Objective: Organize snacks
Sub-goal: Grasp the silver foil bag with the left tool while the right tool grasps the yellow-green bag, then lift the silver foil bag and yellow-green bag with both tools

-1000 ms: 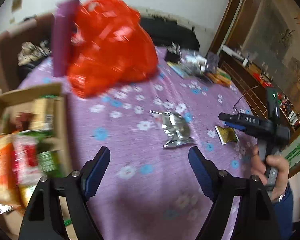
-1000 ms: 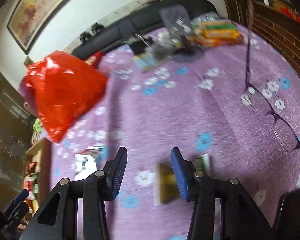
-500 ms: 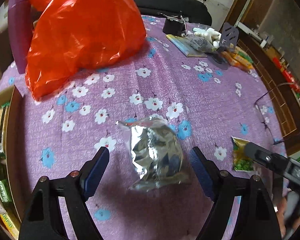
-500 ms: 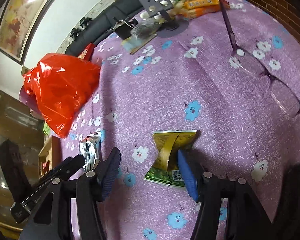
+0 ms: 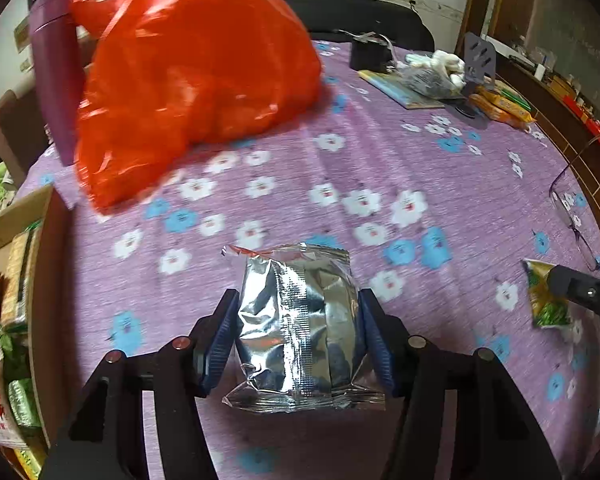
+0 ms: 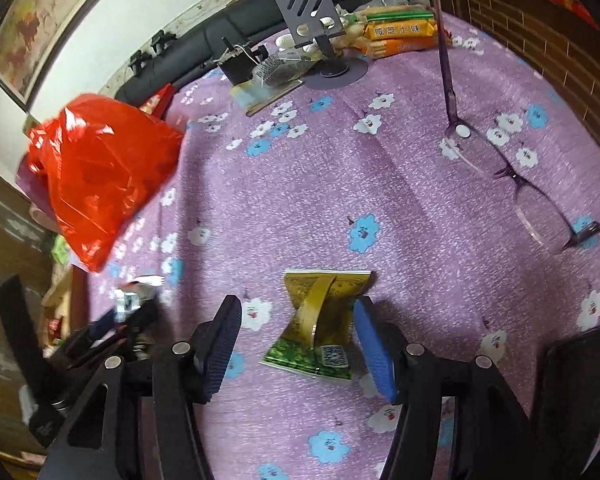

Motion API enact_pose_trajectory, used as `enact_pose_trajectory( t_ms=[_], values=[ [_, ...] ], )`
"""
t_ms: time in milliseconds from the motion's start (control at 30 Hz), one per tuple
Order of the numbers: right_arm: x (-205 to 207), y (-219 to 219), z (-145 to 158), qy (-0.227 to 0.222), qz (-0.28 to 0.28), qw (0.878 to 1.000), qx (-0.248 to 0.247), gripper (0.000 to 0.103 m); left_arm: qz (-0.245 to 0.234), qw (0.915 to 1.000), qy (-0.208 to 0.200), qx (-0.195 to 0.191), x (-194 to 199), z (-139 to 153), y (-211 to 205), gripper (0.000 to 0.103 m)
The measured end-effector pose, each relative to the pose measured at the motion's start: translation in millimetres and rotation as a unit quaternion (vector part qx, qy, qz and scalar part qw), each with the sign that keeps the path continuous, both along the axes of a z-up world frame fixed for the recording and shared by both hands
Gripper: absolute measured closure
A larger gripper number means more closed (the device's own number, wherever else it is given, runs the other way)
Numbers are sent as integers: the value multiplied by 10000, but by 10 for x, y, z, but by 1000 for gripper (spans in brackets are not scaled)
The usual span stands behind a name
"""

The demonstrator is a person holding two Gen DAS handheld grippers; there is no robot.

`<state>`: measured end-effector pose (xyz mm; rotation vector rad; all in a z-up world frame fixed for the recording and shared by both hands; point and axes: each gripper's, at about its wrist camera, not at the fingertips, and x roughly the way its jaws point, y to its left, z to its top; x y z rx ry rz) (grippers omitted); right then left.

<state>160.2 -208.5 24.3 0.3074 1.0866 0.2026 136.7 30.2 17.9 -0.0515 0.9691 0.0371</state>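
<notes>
A crinkled silver snack packet (image 5: 300, 320) lies on the purple flowered tablecloth (image 5: 380, 168). My left gripper (image 5: 296, 340) straddles it; its jaws are closing and both blue pads touch the packet's sides. In the right wrist view a green-and-gold packet (image 6: 320, 320) with a folded-up middle lies between the jaws of my right gripper (image 6: 296, 336), which are closing. The right pad (image 6: 372, 352) touches the packet's edge, while the left pad (image 6: 220, 348) stands apart from it. The same packet (image 5: 546, 300) shows at the right of the left wrist view.
A cardboard box (image 5: 46, 280) with several snack packs stands at the left edge. A red plastic bag (image 5: 180, 80) and a purple bottle (image 5: 56, 80) sit behind. Eyeglasses (image 6: 520, 184) lie right; a phone stand (image 6: 312, 12), orange packs (image 6: 400, 32) and clutter lie at the back.
My left gripper moved forward and down from beside the box onto the silver packet, and its jaws narrowed around it. The right gripper settled over the green-and-gold packet.
</notes>
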Motion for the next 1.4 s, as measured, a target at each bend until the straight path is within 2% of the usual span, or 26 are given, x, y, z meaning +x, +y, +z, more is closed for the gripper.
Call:
enact_pose_trajectory(
  t_ms=[67, 100, 167, 233, 300, 400, 633, 967, 1400],
  values=[
    [4, 81, -43, 14, 84, 9994, -328, 53, 19, 10000, -65, -19, -82, -1, 74, 45],
    [2, 104, -70, 30, 76, 9989, -458, 61, 17, 10000, -94, 1, -116, -2, 96, 45],
    [-9, 161, -82, -67, 116, 9968, -787, 65, 25, 9999, -148, -27, -184, 9, 134, 45],
    [-28, 200, -69, -175, 153, 9955, -917, 71, 0, 9996, -244, -106, -234, 9, 146, 45],
    [-60, 246, -30, -360, 228, 9949, -912, 75, -68, 9993, -334, -149, -253, 17, 132, 45],
    [-123, 357, 29, -614, 490, 9954, -557, 80, -188, 9982, -476, -309, -271, 56, 105, 45],
    [-329, 649, 138, -1013, 926, 9900, -322, 80, -368, 9939, -1039, -37, -363, 228, -31, 45],
    [-433, 690, 252, -1283, 924, 9874, -113, 80, -514, 9886, -1393, 252, -444, 333, -155, 45],
    [-496, 759, 320, -1506, 1019, 9832, -125, 80, -529, 9752, -1979, 834, -612, 461, -285, 45]
  ],
)
